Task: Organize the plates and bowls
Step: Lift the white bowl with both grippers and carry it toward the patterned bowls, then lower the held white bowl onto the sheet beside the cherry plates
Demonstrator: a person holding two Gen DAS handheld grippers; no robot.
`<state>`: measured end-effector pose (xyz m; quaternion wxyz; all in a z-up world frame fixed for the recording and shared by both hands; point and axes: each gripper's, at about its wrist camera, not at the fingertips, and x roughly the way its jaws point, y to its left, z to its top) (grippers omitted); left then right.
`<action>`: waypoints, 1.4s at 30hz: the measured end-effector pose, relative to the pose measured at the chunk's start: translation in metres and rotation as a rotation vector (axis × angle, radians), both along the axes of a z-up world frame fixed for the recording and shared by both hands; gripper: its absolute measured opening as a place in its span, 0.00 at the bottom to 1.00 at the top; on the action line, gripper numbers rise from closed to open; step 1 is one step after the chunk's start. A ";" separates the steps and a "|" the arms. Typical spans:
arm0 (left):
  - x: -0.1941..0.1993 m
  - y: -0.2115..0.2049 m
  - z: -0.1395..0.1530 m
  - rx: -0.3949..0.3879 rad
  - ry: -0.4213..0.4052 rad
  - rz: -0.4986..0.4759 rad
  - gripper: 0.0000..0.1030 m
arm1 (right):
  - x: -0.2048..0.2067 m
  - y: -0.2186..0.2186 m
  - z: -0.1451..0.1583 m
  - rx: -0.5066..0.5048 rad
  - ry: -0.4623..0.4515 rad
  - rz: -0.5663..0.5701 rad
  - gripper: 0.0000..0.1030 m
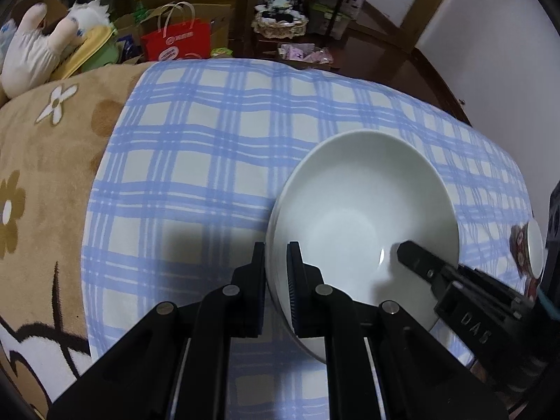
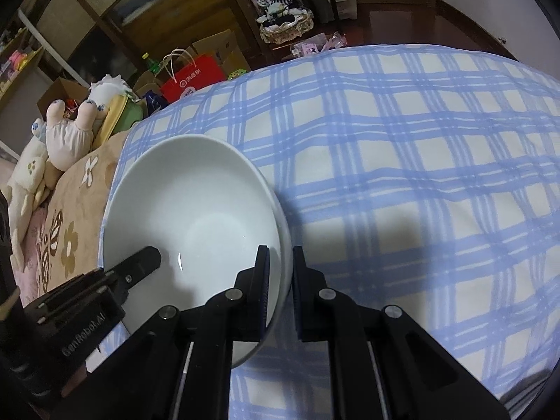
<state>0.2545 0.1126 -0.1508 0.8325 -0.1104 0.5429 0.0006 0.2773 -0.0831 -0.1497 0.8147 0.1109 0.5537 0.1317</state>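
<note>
Between the two grippers, white bowl held above blue plaid cloth: left gripper jaws pinching its left rim, right gripper jaws pinching the opposite rim; both equally near. Beyond, a red bag.

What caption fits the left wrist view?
Both grippers clamp opposite rims of white bowl over blue plaid cloth.

White bowl, glossy, empty, upright, over blue-checked cloth

You see a glossy, smooth white ceramic-looking bowl on matt checked cloth; fuzzy tan blanket beside it.
</note>
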 end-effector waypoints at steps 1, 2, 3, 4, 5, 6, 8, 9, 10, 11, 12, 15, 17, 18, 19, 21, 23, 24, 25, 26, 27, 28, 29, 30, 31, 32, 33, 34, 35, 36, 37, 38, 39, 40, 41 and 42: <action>-0.001 -0.006 0.000 0.007 0.000 -0.015 0.11 | -0.001 -0.004 0.002 -0.001 -0.003 -0.006 0.12; -0.002 -0.009 0.001 0.010 0.001 -0.022 0.11 | -0.003 -0.008 0.004 -0.001 -0.007 -0.015 0.12; -0.003 -0.015 0.000 0.012 0.003 -0.031 0.11 | -0.005 -0.013 0.006 -0.002 -0.010 -0.022 0.12; -0.005 -0.021 0.000 0.015 0.004 -0.039 0.11 | -0.008 -0.017 0.008 -0.007 -0.016 -0.028 0.12; -0.006 -0.025 0.000 0.019 0.004 -0.045 0.11 | -0.010 -0.020 0.010 -0.025 -0.021 -0.026 0.12; -0.008 -0.032 0.000 0.028 0.005 -0.061 0.11 | -0.013 -0.022 0.012 -0.044 -0.027 -0.025 0.12; -0.011 -0.042 0.001 0.022 0.002 -0.076 0.11 | -0.017 -0.031 0.015 -0.066 -0.031 -0.028 0.12; -0.012 -0.046 0.002 0.010 0.005 -0.086 0.11 | -0.020 -0.036 0.016 -0.061 -0.029 -0.040 0.12; -0.014 -0.049 0.003 -0.002 0.003 -0.091 0.11 | -0.022 -0.042 0.018 -0.052 -0.024 -0.053 0.12; -0.015 -0.052 0.005 -0.009 0.001 -0.099 0.11 | -0.024 -0.046 0.019 -0.049 -0.025 -0.060 0.12; -0.018 -0.056 0.008 -0.010 -0.006 -0.108 0.12 | -0.027 -0.050 0.021 -0.049 -0.029 -0.063 0.12; -0.026 -0.065 0.016 -0.007 -0.022 -0.134 0.12 | -0.037 -0.060 0.028 -0.045 -0.039 -0.072 0.12; -0.030 -0.070 0.020 -0.022 -0.026 -0.146 0.12 | -0.045 -0.067 0.033 -0.048 -0.046 -0.076 0.13; -0.034 -0.073 0.022 -0.032 -0.027 -0.155 0.12 | -0.047 -0.069 0.034 -0.049 -0.047 -0.081 0.13; -0.036 -0.077 0.023 -0.035 -0.027 -0.163 0.12 | -0.051 -0.072 0.035 -0.048 -0.049 -0.090 0.13; -0.040 -0.082 0.024 -0.038 -0.029 -0.177 0.12 | -0.059 -0.080 0.038 -0.047 -0.047 -0.118 0.13; -0.045 -0.089 0.025 -0.040 -0.024 -0.190 0.12 | -0.067 -0.086 0.039 -0.055 -0.050 -0.131 0.13; -0.048 -0.093 0.025 -0.042 -0.022 -0.201 0.12 | -0.070 -0.089 0.040 -0.060 -0.050 -0.135 0.13; -0.050 -0.096 0.025 -0.043 -0.019 -0.208 0.12 | -0.074 -0.092 0.041 -0.064 -0.045 -0.142 0.13; -0.053 -0.100 0.026 -0.042 -0.018 -0.214 0.12 | -0.077 -0.095 0.041 -0.061 -0.042 -0.149 0.13; -0.056 -0.103 0.026 -0.038 -0.018 -0.222 0.12 | -0.080 -0.098 0.042 -0.060 -0.039 -0.154 0.13; -0.057 -0.106 0.027 -0.036 -0.019 -0.229 0.12 | -0.082 -0.100 0.042 -0.059 -0.038 -0.160 0.13; -0.059 -0.108 0.028 -0.035 -0.018 -0.236 0.12 | -0.086 -0.104 0.043 -0.058 -0.039 -0.167 0.13; -0.061 -0.111 0.028 -0.035 -0.017 -0.244 0.12 | -0.088 -0.106 0.043 -0.059 -0.038 -0.173 0.13; -0.063 -0.113 0.028 -0.038 -0.014 -0.247 0.12 | -0.092 -0.109 0.044 -0.058 -0.038 -0.178 0.13; -0.065 -0.115 0.027 -0.041 -0.009 -0.251 0.12 | -0.094 -0.111 0.044 -0.051 -0.048 -0.184 0.13; -0.065 -0.115 0.027 -0.042 -0.008 -0.255 0.12 | -0.097 -0.113 0.045 -0.042 -0.057 -0.195 0.13; -0.067 -0.117 0.026 -0.038 -0.010 -0.261 0.12 | -0.100 -0.115 0.044 -0.041 -0.060 -0.200 0.13; -0.069 -0.119 0.026 -0.032 -0.009 -0.267 0.12 | -0.103 -0.115 0.043 -0.043 -0.062 -0.205 0.13; -0.070 -0.121 0.024 -0.027 -0.003 -0.270 0.12 | -0.105 -0.115 0.042 -0.046 -0.062 -0.205 0.13; -0.071 -0.122 0.023 -0.026 0.002 -0.275 0.12 | -0.107 -0.115 0.040 -0.055 -0.062 -0.206 0.13; -0.072 -0.123 0.021 -0.025 0.009 -0.279 0.12 | -0.110 -0.116 0.038 -0.062 -0.061 -0.208 0.13; -0.072 -0.124 0.019 -0.022 0.013 -0.280 0.12 | -0.112 -0.117 0.036 -0.061 -0.060 -0.209 0.13; -0.073 -0.126 0.018 -0.020 0.016 -0.284 0.12 | -0.112 -0.118 0.034 -0.059 -0.057 -0.212 0.13; -0.073 -0.127 0.018 -0.020 0.019 -0.289 0.12 | -0.113 -0.120 0.032 -0.053 -0.050 -0.218 0.13; -0.073 -0.127 0.017 -0.026 0.023 -0.291 0.12 | -0.114 -0.122 0.029 -0.047 -0.043 -0.225 0.13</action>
